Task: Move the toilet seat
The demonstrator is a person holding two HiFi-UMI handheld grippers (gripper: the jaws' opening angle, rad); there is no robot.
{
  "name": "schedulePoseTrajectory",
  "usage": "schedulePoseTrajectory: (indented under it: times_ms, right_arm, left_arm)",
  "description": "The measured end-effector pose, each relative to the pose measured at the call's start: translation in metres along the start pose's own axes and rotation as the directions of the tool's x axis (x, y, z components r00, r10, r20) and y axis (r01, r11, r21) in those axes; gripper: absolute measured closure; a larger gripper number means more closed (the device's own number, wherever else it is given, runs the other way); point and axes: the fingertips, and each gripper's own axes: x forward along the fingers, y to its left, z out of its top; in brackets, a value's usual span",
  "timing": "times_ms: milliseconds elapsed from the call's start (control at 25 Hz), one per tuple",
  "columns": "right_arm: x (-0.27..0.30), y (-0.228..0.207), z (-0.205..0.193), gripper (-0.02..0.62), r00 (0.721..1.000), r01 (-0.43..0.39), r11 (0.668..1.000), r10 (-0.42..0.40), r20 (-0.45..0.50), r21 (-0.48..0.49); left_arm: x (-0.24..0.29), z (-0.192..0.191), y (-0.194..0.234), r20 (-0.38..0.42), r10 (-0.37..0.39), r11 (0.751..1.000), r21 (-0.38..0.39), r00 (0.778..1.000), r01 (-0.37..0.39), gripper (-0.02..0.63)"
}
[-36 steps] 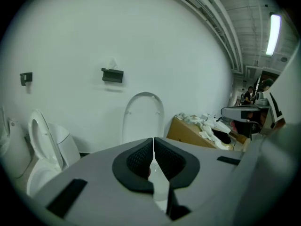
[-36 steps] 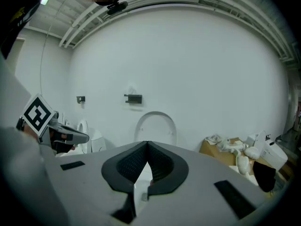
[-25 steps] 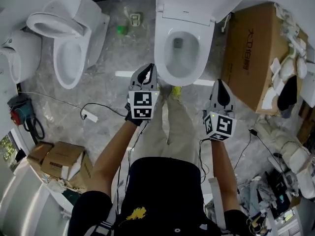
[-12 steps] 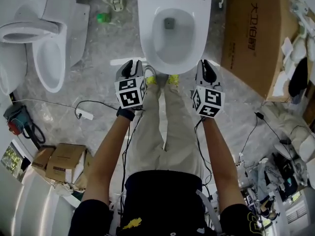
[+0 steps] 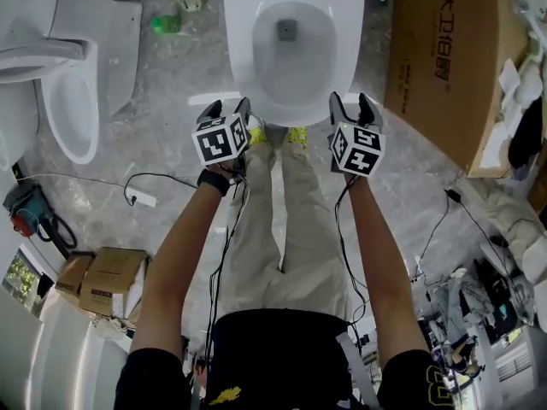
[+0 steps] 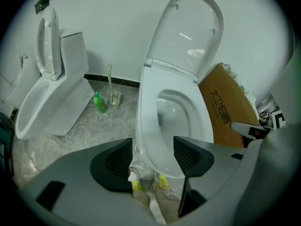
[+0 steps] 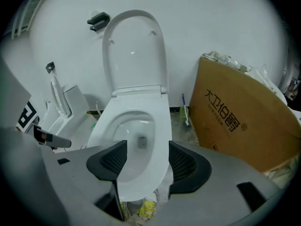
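Two grippers hang low by the front of a white toilet bowl. The left gripper is just beside the front of the bowl on its left side. The right gripper is just beside it on the right. Both point down at a slant. The jaws of both have just been opening and stand spread wide.

The toilet seat lies flat on the bowl, and the lid stands up behind it. In each gripper view the front edge of the seat shows in the gap between the jaws, a little past their tips. The pads do not press on it.

A brown cardboard box stands to the right of the bowl, and a second toilet stands to the left.
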Motion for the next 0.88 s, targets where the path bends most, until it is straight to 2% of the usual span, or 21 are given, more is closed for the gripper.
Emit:
schedulePoseTrajectory:
  times_ms: [200, 400, 560, 760, 880]
  right_arm:
    - [0.031, -0.005, -0.035, 0.285, 0.995, 0.005, 0.999, -0.001, -0.095, 0.045]
    - [0.057, -0.005, -0.069, 0.296, 0.976, -0.009, 0.995, 0.030, -0.215, 0.097]
    - [0.069, -0.008, -0.081, 0.296, 0.969, 0.023, 0.991, 0.011, -0.246, 0.133]
    - [0.074, -0.023, -0.102, 0.295, 0.944, 0.121, 0.985, -0.077, -0.320, 0.123]
    - [0.075, -0.024, -0.105, 0.292, 0.950, 0.124, 0.979, -0.071, -0.304, 0.160]
  left_arm:
    - [0.031, -0.011, 0.000, -0.047, 0.009, 1.000, 0.019, 0.999, -0.009, 0.288]
    - [0.057, -0.021, -0.003, -0.100, 0.030, 0.999, 0.030, 0.995, -0.027, 0.284]
    - [0.068, -0.030, -0.002, -0.135, 0.051, 0.998, 0.027, 0.990, -0.048, 0.284]
    - [0.078, -0.041, -0.006, -0.168, 0.090, 0.995, 0.068, 0.982, -0.080, 0.284]
    - [0.084, -0.046, -0.008, -0.183, 0.112, 0.991, 0.093, 0.977, -0.096, 0.282]
